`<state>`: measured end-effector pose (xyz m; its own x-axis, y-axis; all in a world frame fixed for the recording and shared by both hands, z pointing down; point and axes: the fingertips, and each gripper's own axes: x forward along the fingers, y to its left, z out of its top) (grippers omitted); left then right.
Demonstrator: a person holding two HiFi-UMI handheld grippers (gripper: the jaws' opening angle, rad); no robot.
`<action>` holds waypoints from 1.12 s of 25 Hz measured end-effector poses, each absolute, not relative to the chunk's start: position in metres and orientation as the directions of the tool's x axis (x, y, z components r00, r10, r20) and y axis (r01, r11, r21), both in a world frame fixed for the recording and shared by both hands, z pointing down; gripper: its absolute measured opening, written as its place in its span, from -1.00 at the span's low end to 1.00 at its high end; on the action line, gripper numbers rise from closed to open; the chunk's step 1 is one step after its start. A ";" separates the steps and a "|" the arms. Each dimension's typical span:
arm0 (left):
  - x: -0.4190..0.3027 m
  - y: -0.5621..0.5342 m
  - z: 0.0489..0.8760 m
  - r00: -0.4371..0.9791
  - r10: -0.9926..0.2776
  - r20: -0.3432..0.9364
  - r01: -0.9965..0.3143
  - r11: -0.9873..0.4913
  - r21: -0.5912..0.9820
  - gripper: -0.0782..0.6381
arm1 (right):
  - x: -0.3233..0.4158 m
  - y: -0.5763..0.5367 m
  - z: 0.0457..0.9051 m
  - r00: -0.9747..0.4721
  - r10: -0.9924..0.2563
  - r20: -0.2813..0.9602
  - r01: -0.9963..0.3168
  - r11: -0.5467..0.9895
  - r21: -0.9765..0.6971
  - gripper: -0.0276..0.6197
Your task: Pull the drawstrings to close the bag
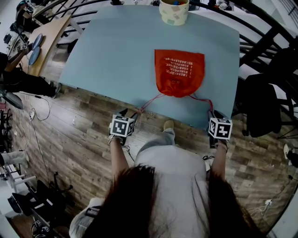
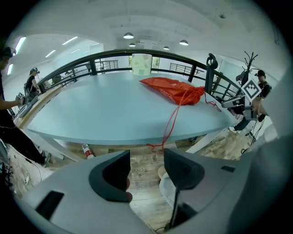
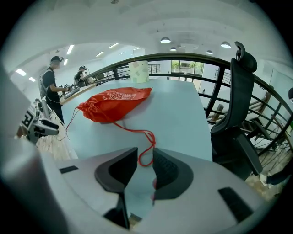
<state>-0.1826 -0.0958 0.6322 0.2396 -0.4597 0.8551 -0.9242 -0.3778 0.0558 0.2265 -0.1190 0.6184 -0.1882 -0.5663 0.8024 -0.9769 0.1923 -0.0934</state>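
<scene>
A red drawstring bag (image 1: 179,72) lies flat on the light blue table (image 1: 111,51), its gathered mouth facing the near edge. Two thin red strings run out from the mouth. The left string (image 1: 145,108) ends in a knot hanging over the table edge (image 2: 158,146), just beyond my left gripper (image 2: 146,159), whose jaws stand wide apart with nothing between them. The right string (image 3: 137,131) curls into a loop that lies between the tips of my right gripper (image 3: 144,156); the pads stand apart and do not press on it. Both grippers (image 1: 130,114) (image 1: 214,114) hover at the near table edge.
A pale patterned cup (image 1: 173,11) stands at the far table edge. A black office chair (image 1: 265,100) and dark railings stand close on the right. People work at a wooden bench (image 1: 44,35) far left. Wooden floor lies below the near edge.
</scene>
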 end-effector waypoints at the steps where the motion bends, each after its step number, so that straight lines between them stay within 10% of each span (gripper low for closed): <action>1: -0.181 -0.094 0.633 0.243 -0.460 0.854 -0.924 -0.379 0.058 -0.16 | 0.227 -0.118 0.618 -0.188 -0.569 0.800 -0.977 0.193 -0.092 -0.58; 28: -0.150 -0.065 0.585 0.285 -0.605 0.743 -0.908 -0.419 0.007 -0.27 | 0.206 -0.076 0.575 -0.216 -0.696 0.685 -0.970 0.235 -0.068 -0.58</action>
